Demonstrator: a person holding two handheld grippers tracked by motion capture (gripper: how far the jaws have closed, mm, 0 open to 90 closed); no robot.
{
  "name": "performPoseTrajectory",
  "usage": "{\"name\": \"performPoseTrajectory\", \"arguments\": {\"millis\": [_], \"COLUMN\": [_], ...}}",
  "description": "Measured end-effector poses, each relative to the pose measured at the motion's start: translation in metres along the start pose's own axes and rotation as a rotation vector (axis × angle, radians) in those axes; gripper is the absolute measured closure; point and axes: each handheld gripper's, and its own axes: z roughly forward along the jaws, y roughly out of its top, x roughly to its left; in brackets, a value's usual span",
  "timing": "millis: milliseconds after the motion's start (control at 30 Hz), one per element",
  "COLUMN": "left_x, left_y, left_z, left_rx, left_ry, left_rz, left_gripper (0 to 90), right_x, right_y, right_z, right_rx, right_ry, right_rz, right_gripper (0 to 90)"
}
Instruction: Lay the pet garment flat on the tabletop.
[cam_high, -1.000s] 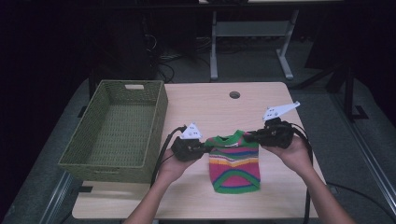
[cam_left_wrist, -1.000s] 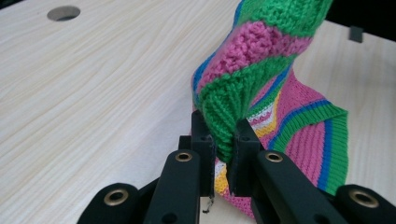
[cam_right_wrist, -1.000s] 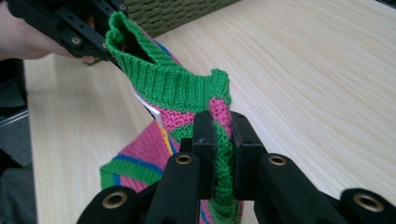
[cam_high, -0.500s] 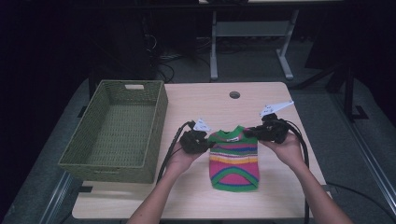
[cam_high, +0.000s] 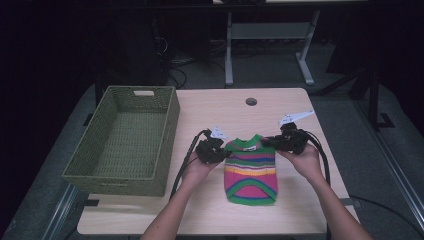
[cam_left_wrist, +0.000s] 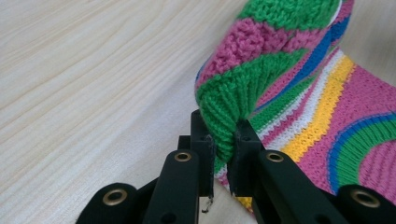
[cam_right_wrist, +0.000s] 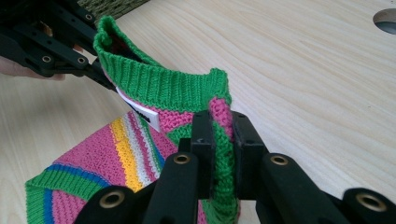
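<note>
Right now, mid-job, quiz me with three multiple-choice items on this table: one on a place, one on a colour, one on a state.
1. Where does the basket stand relative to the sweater?
A. On the left gripper's side
B. On the right gripper's side
C. On top of it

2. What colour is the sweater's collar?
A. White
B. Green
C. Black

3. How do the left gripper and right gripper stand?
A. Both open above the sweater
B. One shut, one open
C. Both shut on the sweater

Answers:
1 A: in the high view the basket sits left of the sweater, beyond the left gripper.
2 B: the right gripper view shows a green ribbed collar.
3 C: each gripper view shows knit fabric pinched between its jaws.
</note>
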Motion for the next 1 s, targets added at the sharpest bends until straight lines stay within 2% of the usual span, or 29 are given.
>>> {"name": "performPoseTrajectory", "arguments": {"millis": [133,300,400,467,533,667,800,867,1000], "left_x": [0.001,0.001,0.003,0.004,0.005,0.003,-0.001,-0.005,-0.013], "left_y": [0.000,0.001,0.001,0.000,0.000,0.000,0.001,0.002,0.003], "left_z": [0.001,-0.001,-0.002,-0.001,-0.001,-0.002,-0.001,0.001,0.005], "left_rx": [0.001,0.011,0.000,-0.004,0.000,-0.006,-0.016,-0.014,-0.004], "left_ry": [0.004,0.038,0.066,0.069,0.065,0.064,0.043,0.028,0.002], "left_rz": [-0.007,0.016,-0.007,-0.044,-0.038,-0.028,-0.029,-0.017,0.013], "left_gripper": [80.2,73.8,62.9,54.7,50.8,49.1,49.1,49.3,52.2], "right_x": [-0.002,-0.005,-0.010,-0.015,-0.020,-0.028,-0.031,-0.030,-0.021], "right_y": [0.000,-0.001,0.000,0.002,0.002,0.000,-0.005,-0.007,-0.011], "right_z": [0.001,0.004,0.006,0.009,0.013,0.017,0.020,0.020,0.020], "right_rx": [0.001,0.003,-0.007,-0.015,-0.013,-0.012,0.019,0.030,0.086], "right_ry": [-0.009,-0.015,-0.024,-0.017,-0.033,-0.036,-0.023,-0.010,0.004], "right_rz": [0.001,0.018,0.027,0.038,0.072,0.088,0.105,0.104,0.057], "right_gripper": [79.9,77.0,68.4,59.3,53.7,49.6,50.4,53.6,64.9]}}
